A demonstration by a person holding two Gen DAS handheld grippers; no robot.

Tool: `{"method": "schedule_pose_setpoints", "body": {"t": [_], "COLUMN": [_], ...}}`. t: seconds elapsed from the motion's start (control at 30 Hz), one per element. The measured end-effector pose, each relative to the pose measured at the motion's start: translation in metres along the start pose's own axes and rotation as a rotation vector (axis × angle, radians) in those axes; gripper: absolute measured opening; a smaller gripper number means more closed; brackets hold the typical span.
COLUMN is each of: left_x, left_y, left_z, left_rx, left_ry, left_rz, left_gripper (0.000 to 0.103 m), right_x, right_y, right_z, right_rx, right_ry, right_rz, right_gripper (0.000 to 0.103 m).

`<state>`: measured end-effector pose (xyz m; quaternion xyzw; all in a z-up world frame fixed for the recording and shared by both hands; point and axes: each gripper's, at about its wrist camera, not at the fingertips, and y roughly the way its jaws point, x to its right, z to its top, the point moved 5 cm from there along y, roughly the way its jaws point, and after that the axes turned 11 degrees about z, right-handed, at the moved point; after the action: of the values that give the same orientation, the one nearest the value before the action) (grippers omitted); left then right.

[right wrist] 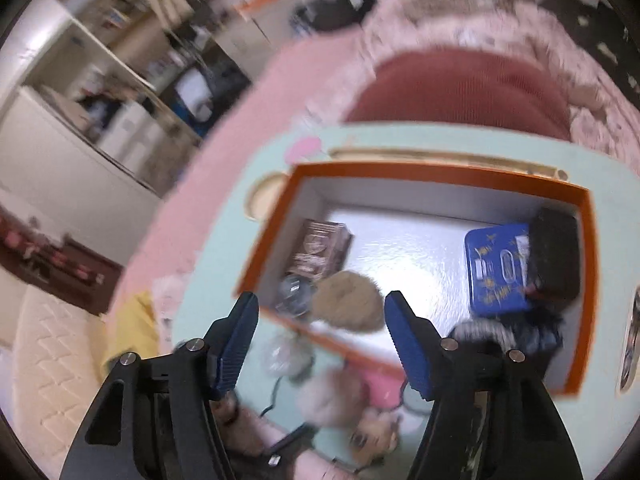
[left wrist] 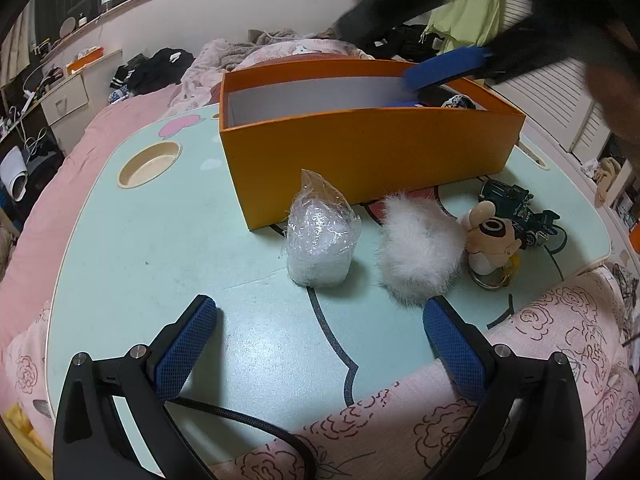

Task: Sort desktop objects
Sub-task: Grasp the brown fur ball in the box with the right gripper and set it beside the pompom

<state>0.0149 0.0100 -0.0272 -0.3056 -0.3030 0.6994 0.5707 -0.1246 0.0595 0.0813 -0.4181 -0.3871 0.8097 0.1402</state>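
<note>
Mint desk (left wrist: 160,248) carries an orange box (left wrist: 360,152) at centre, with a wrapped bundle (left wrist: 320,240) and white pompom (left wrist: 420,248) below it. Left gripper (left wrist: 320,344) hovers low in frame, jaws spread. Right gripper (right wrist: 320,340) hangs over the box, jaws spread, a tan pompom (right wrist: 348,300) between them.

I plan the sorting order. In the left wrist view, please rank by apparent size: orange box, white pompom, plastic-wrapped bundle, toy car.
1. orange box
2. white pompom and plastic-wrapped bundle: look alike, not ranked
3. toy car, farther and partly hidden, so unsure
</note>
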Motion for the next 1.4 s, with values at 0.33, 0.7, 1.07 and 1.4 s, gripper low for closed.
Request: {"method": "schedule_pose_setpoints", "body": {"t": [0.33, 0.7, 1.07, 1.4], "left_x": [-0.001, 0.0, 0.0, 0.001], "left_y": [-0.001, -0.002, -0.002, -0.002], "left_z": [0.0, -0.001, -0.002, -0.002], "left_rx": [0.004, 0.005, 0.006, 0.006], "left_ry": [-0.004, -0.005, -0.005, -0.004], "left_rz": [-0.004, -0.004, -0.005, -0.005], "left_gripper": [0.103, 0.103, 0.103, 0.103], "right_x": [0.025, 0.003, 0.031, 0.051], "right_y": [0.052, -0.044, -0.057, -0.079], "right_z": [-0.004, -0.017, -0.094, -0.168], "right_rx": [-0.165, 0.155, 0.232, 0.407], "right_ry": [0.0, -0.059, -0.053, -0.203], "right_rz": [-0.171, -0.012, -0.039, -0.295], "right_gripper": [0.041, 0.04, 0.047, 0.081]}}
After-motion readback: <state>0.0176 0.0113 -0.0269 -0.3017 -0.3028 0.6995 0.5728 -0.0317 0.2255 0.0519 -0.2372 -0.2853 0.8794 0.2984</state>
